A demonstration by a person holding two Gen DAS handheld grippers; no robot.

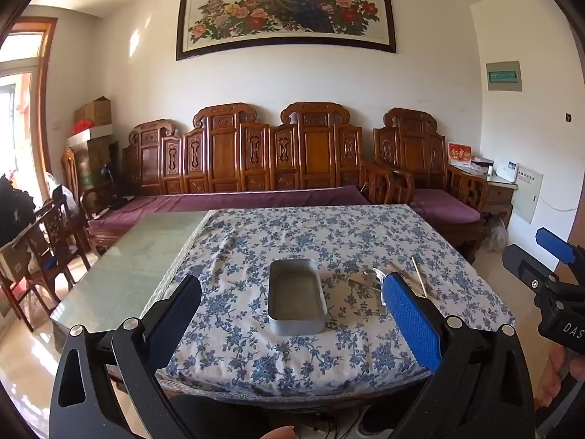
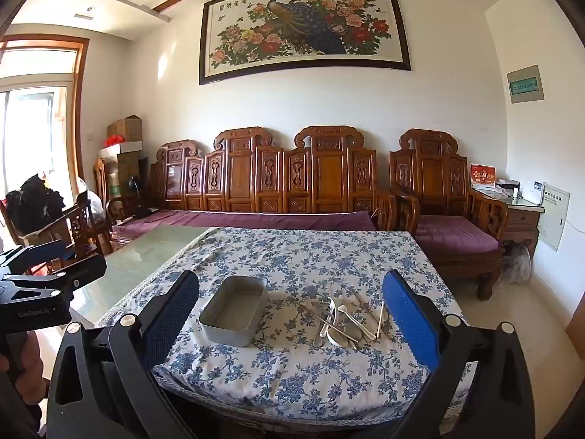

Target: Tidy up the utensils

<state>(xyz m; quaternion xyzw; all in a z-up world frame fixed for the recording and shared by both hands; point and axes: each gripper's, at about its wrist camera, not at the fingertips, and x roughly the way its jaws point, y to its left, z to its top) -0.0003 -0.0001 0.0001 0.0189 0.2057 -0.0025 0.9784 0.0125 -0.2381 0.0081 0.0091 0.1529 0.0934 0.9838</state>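
On the table [image 2: 146,256], over the flowered cloth [image 2: 292,373], stands one metal tray [image 2: 234,309], with nothing inside. To its right lies one heap of utensils [image 2: 342,320]: two white spoons, several thin metal pieces and chopsticks, crossed so an exact count is not possible. The left gripper [image 1: 296,314] has its jaws wide with nothing between them. The right gripper [image 2: 292,314] is also wide, gripping nothing. Both hover above the near table edge.

Bare cloth [image 2: 292,376] before tin [image 2: 234,314] and utensils [image 2: 340,322] (tangled heap).
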